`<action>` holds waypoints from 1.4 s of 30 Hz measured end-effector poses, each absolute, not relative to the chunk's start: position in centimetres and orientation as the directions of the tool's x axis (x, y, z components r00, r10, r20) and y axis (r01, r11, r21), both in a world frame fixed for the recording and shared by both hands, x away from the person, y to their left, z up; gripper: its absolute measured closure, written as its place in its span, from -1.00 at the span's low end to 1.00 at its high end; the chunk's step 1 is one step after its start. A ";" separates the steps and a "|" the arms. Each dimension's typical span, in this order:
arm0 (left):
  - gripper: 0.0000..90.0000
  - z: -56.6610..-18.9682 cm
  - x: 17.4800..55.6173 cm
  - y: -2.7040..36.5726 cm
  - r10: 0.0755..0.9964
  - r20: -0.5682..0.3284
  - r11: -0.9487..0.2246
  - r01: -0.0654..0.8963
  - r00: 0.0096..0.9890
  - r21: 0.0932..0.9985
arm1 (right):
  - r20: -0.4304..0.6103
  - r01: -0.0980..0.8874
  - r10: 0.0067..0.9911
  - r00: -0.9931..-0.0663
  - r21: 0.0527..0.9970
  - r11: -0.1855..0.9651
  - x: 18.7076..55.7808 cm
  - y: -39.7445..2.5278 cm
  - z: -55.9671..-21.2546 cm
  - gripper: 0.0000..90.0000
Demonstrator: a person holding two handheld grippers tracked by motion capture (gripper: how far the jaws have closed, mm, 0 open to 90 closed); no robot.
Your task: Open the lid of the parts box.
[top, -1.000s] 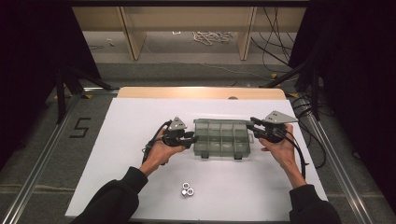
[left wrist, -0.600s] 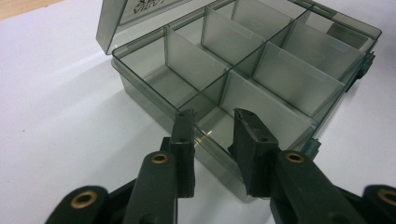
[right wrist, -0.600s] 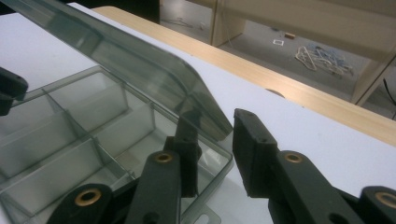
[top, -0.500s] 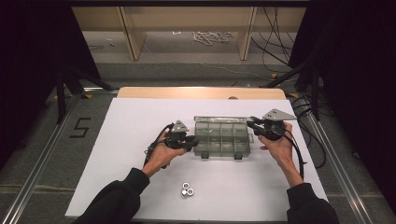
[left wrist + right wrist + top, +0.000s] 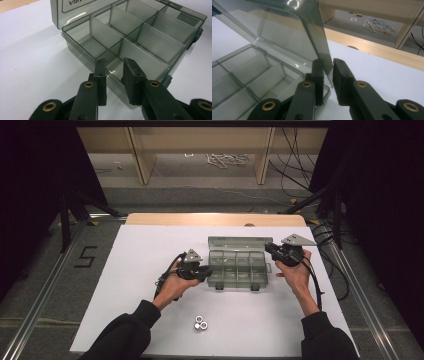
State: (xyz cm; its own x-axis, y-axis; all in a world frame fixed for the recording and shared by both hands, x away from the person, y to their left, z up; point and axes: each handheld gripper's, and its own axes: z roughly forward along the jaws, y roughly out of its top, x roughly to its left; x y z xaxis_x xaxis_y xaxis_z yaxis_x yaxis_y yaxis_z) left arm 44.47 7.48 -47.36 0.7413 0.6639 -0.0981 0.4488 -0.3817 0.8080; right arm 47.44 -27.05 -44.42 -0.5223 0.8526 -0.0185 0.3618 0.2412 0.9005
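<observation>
High view: organizer box (image 5: 235, 269) is sitting mid-table (image 5: 150, 245), lid (image 5: 239, 242) standing open. Left gripper view: left claw (image 5: 115, 61) is straddling the box's near wall, narrowly parted. Right gripper view: right claw (image 5: 327, 62) is pinching the lid's corner (image 5: 325, 62).

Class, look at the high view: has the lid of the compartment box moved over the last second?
Yes. The lid has swung up and back toward the table's wooden far edge, with the right gripper at its corner; the box base stayed put.
</observation>
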 end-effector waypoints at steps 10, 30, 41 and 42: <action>0.63 -47.4 44.4 7.5 0.661 -0.101 -0.383 0.450 0.743 0.807 | -0.025 0.380 0.878 -0.479 0.895 0.233 48.8 -26.5 -43.8 0.88; 0.64 -47.5 44.1 7.4 0.676 -0.096 -0.369 0.448 0.731 0.814 | 0.005 0.414 0.900 -0.436 0.889 0.196 51.0 -26.1 -43.9 0.88; 0.64 -47.5 44.0 7.3 0.681 -0.102 -0.363 0.455 0.725 0.813 | -0.002 0.442 0.905 -0.424 0.872 0.209 51.6 -26.0 -43.8 0.88; 0.64 -47.5 43.9 7.3 0.685 -0.106 -0.357 0.459 0.721 0.813 | -0.005 0.429 0.904 -0.429 0.879 0.209 51.7 -26.0 -44.0 0.88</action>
State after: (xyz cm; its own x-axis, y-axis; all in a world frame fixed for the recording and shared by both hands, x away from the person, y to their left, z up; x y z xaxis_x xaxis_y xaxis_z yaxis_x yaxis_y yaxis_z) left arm 43.94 7.29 -47.47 0.7208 0.6850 -0.1062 0.4592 -0.3571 0.8134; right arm 51.70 -25.96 -43.98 -0.4286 0.9035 -0.0054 0.4287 0.2087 0.8790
